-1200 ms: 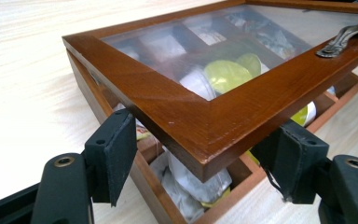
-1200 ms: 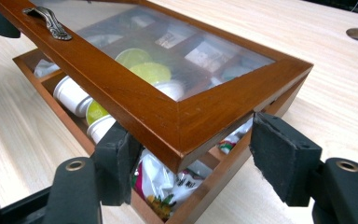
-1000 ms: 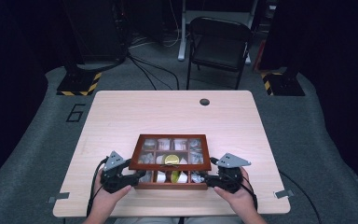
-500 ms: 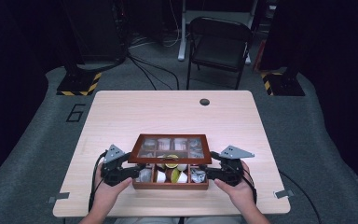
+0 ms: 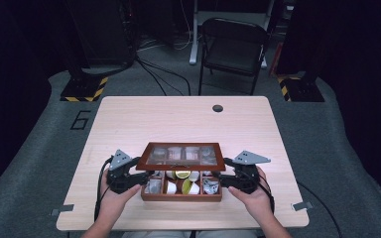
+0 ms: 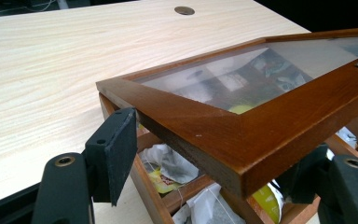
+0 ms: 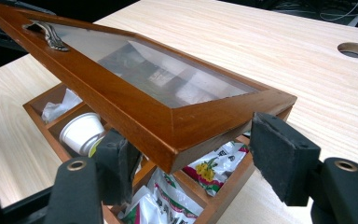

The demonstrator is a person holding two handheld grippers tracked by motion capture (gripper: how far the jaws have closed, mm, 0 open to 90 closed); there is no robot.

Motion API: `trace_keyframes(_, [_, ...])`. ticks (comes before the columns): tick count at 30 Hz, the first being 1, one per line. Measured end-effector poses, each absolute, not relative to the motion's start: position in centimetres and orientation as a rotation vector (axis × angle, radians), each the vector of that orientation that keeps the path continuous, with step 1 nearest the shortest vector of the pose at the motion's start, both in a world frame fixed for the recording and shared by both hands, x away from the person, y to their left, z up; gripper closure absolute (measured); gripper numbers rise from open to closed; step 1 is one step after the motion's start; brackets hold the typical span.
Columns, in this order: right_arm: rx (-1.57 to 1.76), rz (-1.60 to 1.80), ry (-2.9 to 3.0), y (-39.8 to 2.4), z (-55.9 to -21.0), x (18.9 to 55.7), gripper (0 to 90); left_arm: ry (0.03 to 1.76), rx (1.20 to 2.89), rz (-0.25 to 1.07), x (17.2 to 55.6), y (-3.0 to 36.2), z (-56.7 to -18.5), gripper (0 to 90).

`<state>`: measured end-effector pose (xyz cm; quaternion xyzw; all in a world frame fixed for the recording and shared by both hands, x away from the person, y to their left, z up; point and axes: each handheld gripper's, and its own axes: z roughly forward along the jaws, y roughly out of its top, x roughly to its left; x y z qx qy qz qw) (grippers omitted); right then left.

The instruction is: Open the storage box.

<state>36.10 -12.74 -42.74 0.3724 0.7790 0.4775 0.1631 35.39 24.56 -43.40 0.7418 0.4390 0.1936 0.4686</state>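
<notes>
A brown wooden box [image 5: 181, 197] with compartments of tea packets and white cups sits near the table's front edge. Its glass-paned lid [image 5: 181, 154] is tilted up at the front and hinged at the back. My left gripper [image 5: 140, 179] grips the lid's front left corner [image 6: 242, 140], the corner wedged between its pads [image 6: 116, 154]. My right gripper [image 5: 221, 179] grips the front right corner [image 7: 200, 126]; its jaws have just been closing on it, one pad [image 7: 279, 154] against the lid's side edge. A metal handle [image 7: 46, 33] sits on the lid's front rail.
The pale wooden table [image 5: 178, 121] has a round cable hole [image 5: 218, 108] at the back. A black folding chair [image 5: 233, 47] stands behind the table. A person's hands [image 5: 250, 198] hold both grippers at the front edge.
The lid's front edge has risen, exposing the front row of compartments. Both hands have stayed almost in place.
</notes>
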Motion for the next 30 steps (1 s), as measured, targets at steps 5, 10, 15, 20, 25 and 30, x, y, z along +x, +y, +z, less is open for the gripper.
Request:
trace_keyframes(5, [1.090, 1.362, 2.208, -12.6, -42.3, 36.5, 34.4, 1.075, 1.817, 0.481, 35.8, 24.5, -42.8, 30.9])
trace_keyframes(10, [1.107, 1.362, 2.188, -12.3, -41.6, 37.1, 34.0, 1.084, 1.805, 0.488, 36.4, 24.3, -42.2, 29.9])
trace_keyframes(15, [1.121, 1.361, 2.174, -12.0, -41.0, 37.7, 32.5, 1.089, 1.801, 0.501, 37.2, 23.9, -41.8, 27.7])
trace_keyframes(20, [1.134, 1.364, 2.158, -11.7, -40.8, 38.3, 29.9, 1.090, 1.799, 0.489, 37.8, 23.9, -41.6, 25.8])
trace_keyframes(25, [1.142, 1.353, 2.147, -11.4, -40.6, 39.0, 29.0, 1.105, 1.781, 0.470, 38.6, 24.0, -41.6, 25.4])
trace_keyframes(30, [1.146, 1.358, 2.128, -11.3, -40.2, 39.8, 29.0, 1.115, 1.765, 0.468, 39.5, 24.0, -41.3, 25.4])
